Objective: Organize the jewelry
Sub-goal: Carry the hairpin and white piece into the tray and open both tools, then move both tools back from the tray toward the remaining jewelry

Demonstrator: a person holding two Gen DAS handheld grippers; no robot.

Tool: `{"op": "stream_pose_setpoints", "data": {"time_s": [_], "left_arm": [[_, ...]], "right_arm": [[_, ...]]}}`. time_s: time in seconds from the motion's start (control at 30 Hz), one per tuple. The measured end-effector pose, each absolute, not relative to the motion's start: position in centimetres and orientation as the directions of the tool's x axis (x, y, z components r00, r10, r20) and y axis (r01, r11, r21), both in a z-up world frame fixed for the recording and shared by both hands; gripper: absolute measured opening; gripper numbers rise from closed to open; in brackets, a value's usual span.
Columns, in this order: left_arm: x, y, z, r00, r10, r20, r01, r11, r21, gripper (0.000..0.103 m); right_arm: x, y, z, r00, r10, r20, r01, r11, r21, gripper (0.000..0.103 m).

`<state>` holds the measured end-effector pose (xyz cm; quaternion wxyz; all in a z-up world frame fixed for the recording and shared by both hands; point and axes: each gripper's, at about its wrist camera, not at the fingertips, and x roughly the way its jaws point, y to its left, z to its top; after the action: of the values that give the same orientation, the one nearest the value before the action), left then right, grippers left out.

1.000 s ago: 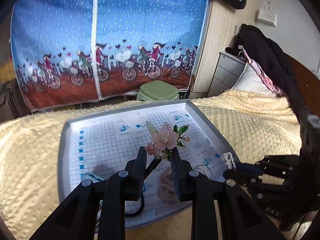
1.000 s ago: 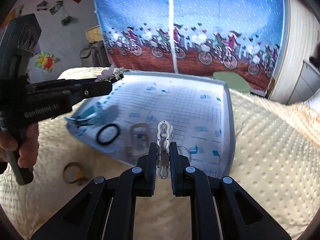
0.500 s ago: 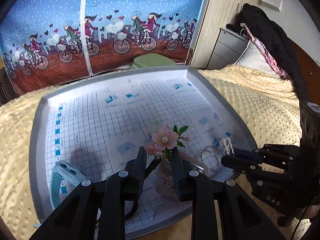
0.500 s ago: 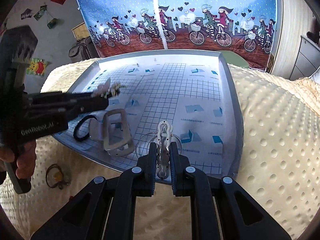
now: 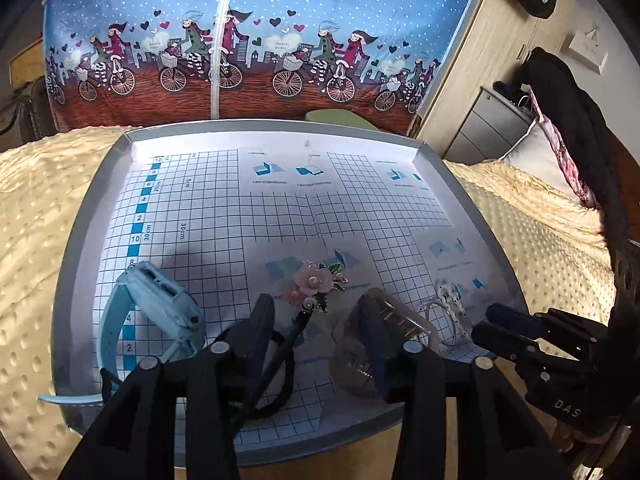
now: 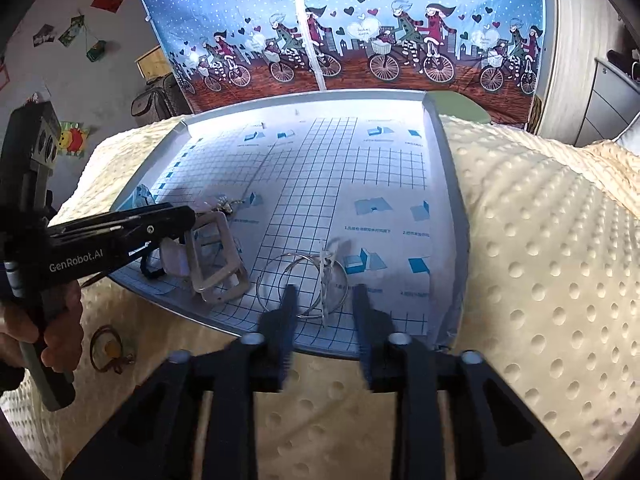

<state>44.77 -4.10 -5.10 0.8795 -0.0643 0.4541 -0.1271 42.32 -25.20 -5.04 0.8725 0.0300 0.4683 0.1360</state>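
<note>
A grey tray (image 5: pixel 76 248) lined with grid paper lies on the bed. My left gripper (image 5: pixel 316 312) is open over its near edge. The pink flower hairpin (image 5: pixel 314 282) rests on the paper between the fingers, free of both pads. My right gripper (image 6: pixel 324 300) is open too. The white clip (image 6: pixel 326 276) stands loose on the silver hoops (image 6: pixel 280 280) just ahead of its tips. A blue watch (image 5: pixel 152 312), a black hair tie (image 5: pixel 282 388) and a clear buckle clip (image 6: pixel 216 264) also lie in the tray. The left gripper (image 6: pixel 188 216) shows at the left of the right wrist view.
The tray (image 6: pixel 456 200) sits on a cream dotted blanket (image 6: pixel 540 260). A small hair tie with a yellow bead (image 6: pixel 106 348) lies on the blanket left of the tray. A person's hand (image 6: pixel 24 332) holds the left gripper. A bicycle-print cloth (image 5: pixel 260 40) hangs behind; drawers (image 5: pixel 488 124) stand right.
Both grippers have come down over the tray and opened. The flower hairpin left my left gripper and lies on the paper; the white clip left my right gripper and sits on the hoops.
</note>
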Motion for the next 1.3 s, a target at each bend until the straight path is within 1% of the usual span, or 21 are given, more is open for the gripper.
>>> {"op": "stream_pose_setpoints", "data": {"time_s": [0.03, 0.07, 0.1, 0.13, 0.2, 0.23, 0.27, 0.33, 0.4, 0.43, 0.53, 0.73, 0.87, 1.07, 1.17, 1.3], "left_arm": [[44.5, -4.0, -4.9, 0.568, -0.277, -0.775, 0.159, 0.961, -0.228, 0.056], [44.2, -3.9, -4.6, 0.585, -0.272, -0.764, 0.152, 0.962, -0.226, 0.07], [43.7, -3.7, -4.2, 0.614, -0.264, -0.744, 0.143, 0.964, -0.225, 0.079], [43.1, -3.5, -3.7, 0.645, -0.26, -0.719, 0.139, 0.965, -0.224, 0.082], [42.1, -3.4, -2.8, 0.685, -0.251, -0.684, 0.139, 0.967, -0.215, 0.091], [41.7, -3.4, -2.4, 0.698, -0.244, -0.673, 0.139, 0.968, -0.207, 0.092], [41.2, -3.4, -2.0, 0.709, -0.236, -0.664, 0.138, 0.97, -0.198, 0.093], [40.0, -3.6, -1.2, 0.731, -0.214, -0.648, 0.137, 0.976, -0.169, 0.094], [38.4, -3.6, -0.5, 0.754, -0.184, -0.631, 0.12, 0.982, -0.143, 0.099], [37.5, -3.5, -0.2, 0.766, -0.176, -0.618, 0.117, 0.984, -0.135, 0.099], [34.6, -3.4, 0.7, 0.799, -0.174, -0.575, 0.127, 0.984, -0.121, 0.101], [29.3, -3.0, 2.4, 0.858, -0.152, -0.491, 0.105, 0.987, -0.122, 0.103], [26.3, -2.9, 2.9, 0.874, -0.151, -0.462, 0.118, 0.988, -0.099, 0.103], [22.7, -1.6, 2.0, 0.862, -0.127, -0.491, 0.087, 0.991, -0.103, 0.103], [21.1, -0.6, 1.6, 0.861, -0.098, -0.499, 0.071, 0.995, -0.072, 0.103], [20.0, 0.4, 0.9, 0.837, -0.078, -0.541, 0.066, 0.997, -0.04, 0.103]], "right_arm": [[42.1, -25.3, -4.8, 0.532, 0.264, -0.805, -0.207, 0.962, 0.178, 0.036], [41.9, -25.4, -4.6, 0.536, 0.262, -0.802, -0.205, 0.963, 0.177, 0.039], [41.6, -25.6, -4.4, 0.543, 0.257, -0.8, -0.201, 0.964, 0.173, 0.043], [41.4, -25.7, -4.2, 0.548, 0.253, -0.797, -0.197, 0.966, 0.171, 0.045], [40.7, -26.2, -3.6, 0.562, 0.232, -0.794, -0.177, 0.971, 0.159, 0.059], [40.3, -26.4, -3.2, 0.571, 0.223, -0.79, -0.168, 0.974, 0.154, 0.065], [39.8, -26.6, -2.8, 0.579, 0.221, -0.785, -0.163, 0.975, 0.154, 0.068], [38.7, -27.1, -1.8, 0.606, 0.217, -0.766, -0.155, 0.976, 0.153, 0.084], [37.2, -27.7, -0.6, 0.641, 0.208, -0.739, -0.152, 0.978, 0.143, 0.094], [36.6, -27.9, 0.0, 0.654, 0.199, -0.73, -0.148, 0.98, 0.134, 0.096], [34.6, -28.3, 1.4, 0.681, 0.175, -0.711, -0.14, 0.984, 0.109, 0.097], [30.3, -28.5, 3.7, 0.718, 0.177, -0.673, -0.163, 0.983, 0.085, 0.1], [27.1, -28.4, 5.4, 0.749, 0.187, -0.635, -0.182, 0.98, 0.074, 0.101], [23.4, -27.9, 6.8, 0.77, 0.184, -0.611, -0.203, 0.978, 0.039, 0.101], [22.1, -27.3, 6.9, 0.762, 0.185, -0.62, -0.232, 0.973, 0.005, 0.101], [21.1, -26.8, 6.1, 0.729, 0.204, -0.654, -0.274, 0.962, -0.005, 0.101]]}}
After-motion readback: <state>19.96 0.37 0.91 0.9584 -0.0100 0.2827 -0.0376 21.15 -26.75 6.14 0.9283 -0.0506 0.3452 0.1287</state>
